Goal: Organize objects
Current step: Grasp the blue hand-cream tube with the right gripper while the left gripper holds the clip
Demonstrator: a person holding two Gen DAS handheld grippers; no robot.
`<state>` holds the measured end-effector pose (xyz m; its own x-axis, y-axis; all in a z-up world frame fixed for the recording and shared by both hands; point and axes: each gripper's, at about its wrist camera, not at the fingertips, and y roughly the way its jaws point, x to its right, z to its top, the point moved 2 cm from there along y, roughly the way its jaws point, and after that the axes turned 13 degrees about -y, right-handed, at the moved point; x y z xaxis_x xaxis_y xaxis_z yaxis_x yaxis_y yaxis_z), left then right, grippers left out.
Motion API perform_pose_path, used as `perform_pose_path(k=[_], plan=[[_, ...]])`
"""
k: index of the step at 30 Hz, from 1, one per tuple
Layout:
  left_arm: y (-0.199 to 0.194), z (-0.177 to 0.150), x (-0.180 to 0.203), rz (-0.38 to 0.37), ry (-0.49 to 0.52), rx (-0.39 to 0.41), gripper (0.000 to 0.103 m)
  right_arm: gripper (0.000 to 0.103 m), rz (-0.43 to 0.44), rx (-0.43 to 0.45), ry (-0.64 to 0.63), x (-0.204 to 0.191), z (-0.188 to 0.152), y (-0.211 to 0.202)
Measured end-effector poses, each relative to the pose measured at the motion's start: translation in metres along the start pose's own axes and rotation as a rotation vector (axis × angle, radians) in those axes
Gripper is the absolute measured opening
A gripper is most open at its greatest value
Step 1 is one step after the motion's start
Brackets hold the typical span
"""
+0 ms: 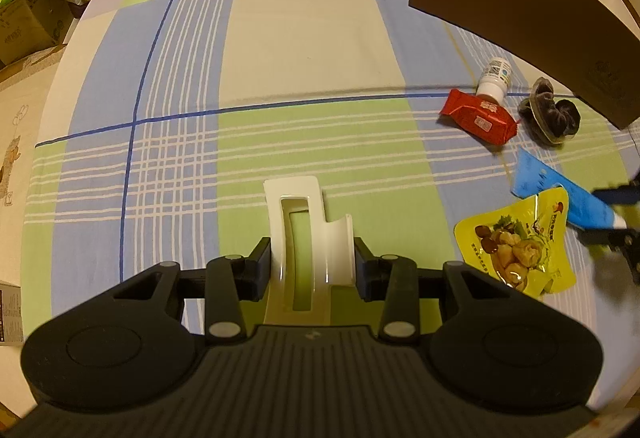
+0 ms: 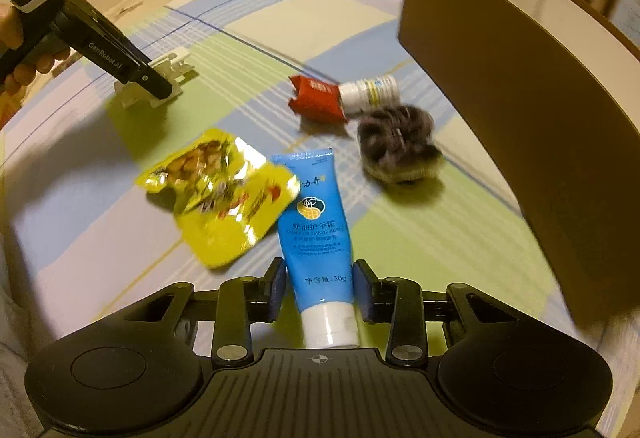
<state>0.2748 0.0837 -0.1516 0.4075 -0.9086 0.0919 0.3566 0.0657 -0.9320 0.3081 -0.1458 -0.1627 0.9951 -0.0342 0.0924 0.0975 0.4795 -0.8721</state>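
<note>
Two grippers work over a plaid surface point(image 1: 304, 50). Left gripper point(image 1: 313, 264) has its jaws closed on a white clip point(image 1: 308, 234), held between them above the cloth. Right gripper point(image 2: 320, 288) jaws flank a blue tube point(image 2: 318, 238), cap toward the camera; whether they touch it is unclear. Beside the tube lies a yellow pouch point(image 2: 224, 194); beyond, a red packet point(image 2: 318, 100), bottle point(image 2: 372, 90) and scrunchie point(image 2: 396, 146).
</note>
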Motion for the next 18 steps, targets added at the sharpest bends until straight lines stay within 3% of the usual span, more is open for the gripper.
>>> perform_pose_path(k=[6, 13, 18], plan=[[-0.003, -0.006, 0.005, -0.012, 0.016, -0.007, 0.035, 0.033, -0.082, -0.005, 0.189, -0.016, -0.030, -0.021], [-0.004, -0.013, 0.017, -0.033, 0.051, -0.015, 0.036, 0.033, -0.250, -0.013, 0.477, -0.012, -0.054, -0.037], [-0.002, -0.014, 0.022, -0.043, 0.064, -0.016, 0.036, 0.034, -0.268, -0.039, 0.485, -0.010, -0.044, -0.030]])
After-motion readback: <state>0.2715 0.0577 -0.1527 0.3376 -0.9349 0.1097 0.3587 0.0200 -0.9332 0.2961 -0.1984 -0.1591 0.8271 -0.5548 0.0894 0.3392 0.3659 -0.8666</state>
